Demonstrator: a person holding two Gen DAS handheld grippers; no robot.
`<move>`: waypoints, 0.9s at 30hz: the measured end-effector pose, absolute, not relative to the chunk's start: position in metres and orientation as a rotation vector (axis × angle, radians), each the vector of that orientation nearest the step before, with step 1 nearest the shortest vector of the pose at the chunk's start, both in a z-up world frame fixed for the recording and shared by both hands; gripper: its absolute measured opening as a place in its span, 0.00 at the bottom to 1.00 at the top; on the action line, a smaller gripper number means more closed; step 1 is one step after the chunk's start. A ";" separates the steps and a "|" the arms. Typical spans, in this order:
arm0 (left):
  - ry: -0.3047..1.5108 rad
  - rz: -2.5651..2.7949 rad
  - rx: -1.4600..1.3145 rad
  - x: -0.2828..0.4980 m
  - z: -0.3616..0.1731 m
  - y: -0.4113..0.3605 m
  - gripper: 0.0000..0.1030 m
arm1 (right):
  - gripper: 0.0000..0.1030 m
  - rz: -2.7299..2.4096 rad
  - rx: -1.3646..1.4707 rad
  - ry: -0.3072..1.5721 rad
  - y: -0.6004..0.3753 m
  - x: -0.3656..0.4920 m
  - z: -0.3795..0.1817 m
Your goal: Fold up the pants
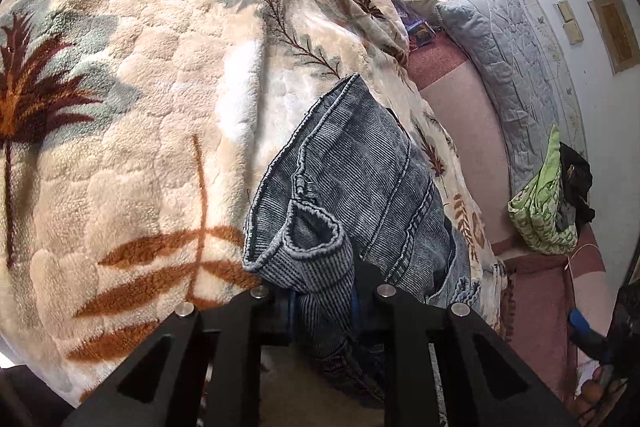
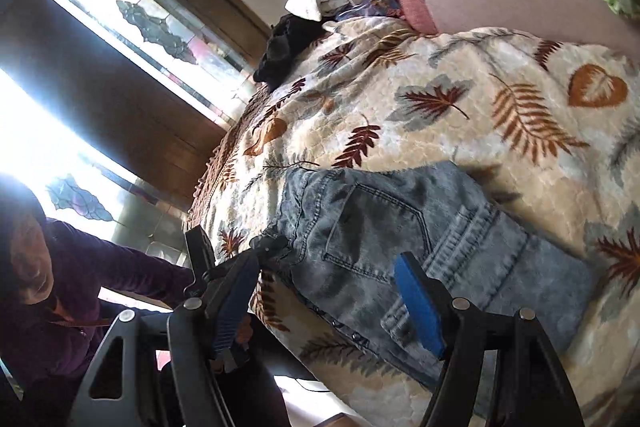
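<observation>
The pants (image 1: 352, 187), pale washed denim, lie on the leaf-patterned blanket (image 1: 140, 107) near the bed's edge, partly doubled over. The left hand-held gripper (image 1: 324, 303) is pinching a bunched hem of the pants, cloth squeezed between its pads. The right hand-held gripper (image 2: 332, 303) hangs above the pants with its blue pads (image 2: 418, 311) spread wide and nothing between them; the back pocket (image 2: 372, 227) shows beyond it.

To fold well from here, the person probably wants the right one to take the matching corner, so both ends lift level and the seams stay lined up. Carry the cloth over without dragging the blanket.

No brand, label or readable writing shows on the pants.
</observation>
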State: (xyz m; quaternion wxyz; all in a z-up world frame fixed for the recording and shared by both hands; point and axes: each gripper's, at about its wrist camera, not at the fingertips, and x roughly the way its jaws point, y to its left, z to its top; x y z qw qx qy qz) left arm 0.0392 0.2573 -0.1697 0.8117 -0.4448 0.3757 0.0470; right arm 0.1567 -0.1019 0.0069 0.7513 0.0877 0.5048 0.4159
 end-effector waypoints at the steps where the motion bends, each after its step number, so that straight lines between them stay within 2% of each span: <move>1: 0.802 0.100 -0.955 0.039 -0.170 0.258 0.19 | 0.72 0.939 0.166 1.131 -0.082 0.167 0.007; 6: 0.801 0.094 -0.947 0.037 -0.171 0.259 0.19 | 0.72 0.961 -0.108 1.208 0.027 0.204 -0.020; 15: 0.803 0.078 -0.958 0.040 -0.173 0.263 0.22 | 0.70 0.813 -0.526 1.256 0.144 0.237 -0.136; 16: 0.804 0.078 -0.969 0.040 -0.174 0.264 0.22 | 0.71 0.798 -0.548 1.259 0.147 0.240 -0.148; 17: 0.804 0.077 -0.977 0.041 -0.175 0.265 0.22 | 0.79 0.791 -0.543 1.257 0.145 0.243 -0.155; 19: 0.802 0.078 -0.975 0.040 -0.175 0.264 0.22 | 0.90 0.758 -0.525 1.244 0.137 0.247 -0.160; 21: 0.798 0.081 -0.970 0.039 -0.174 0.263 0.22 | 0.85 0.785 -0.412 1.303 0.126 0.251 -0.153; 23: 0.795 0.085 -0.974 0.039 -0.173 0.262 0.22 | 0.83 0.826 -0.361 1.259 0.116 0.248 -0.132; 25: 0.794 0.088 -0.975 0.038 -0.173 0.261 0.22 | 0.83 0.780 -0.371 1.205 0.107 0.249 -0.120; 27: 0.794 0.087 -0.976 0.038 -0.173 0.261 0.23 | 0.83 0.706 -0.440 1.227 0.108 0.255 -0.138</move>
